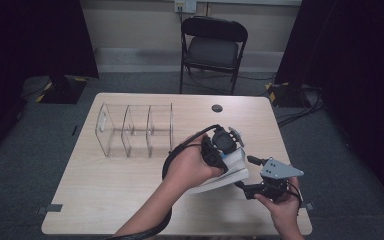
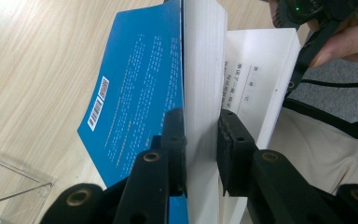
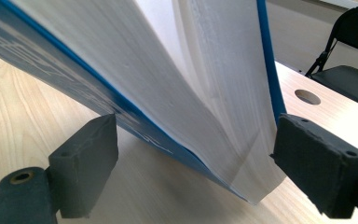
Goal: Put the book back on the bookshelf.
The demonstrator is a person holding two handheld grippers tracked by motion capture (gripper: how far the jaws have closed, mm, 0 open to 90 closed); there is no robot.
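On table (image 1: 130, 175): one book (image 2: 140, 93), two grippers.

The book (image 2: 140, 102) has a smooth, slightly glossy blue paper cover and matt white paper pages. The table (image 1: 130, 175) looks like pale wood-grain laminate, smooth and matt. The divided organizer (image 1: 135, 131) is clear, glossy plastic. The gripper pads (image 3: 86, 163) are matt black with a rough, rubbery texture. The folding chair (image 1: 213, 50) has a dark metal frame and a matt padded seat.
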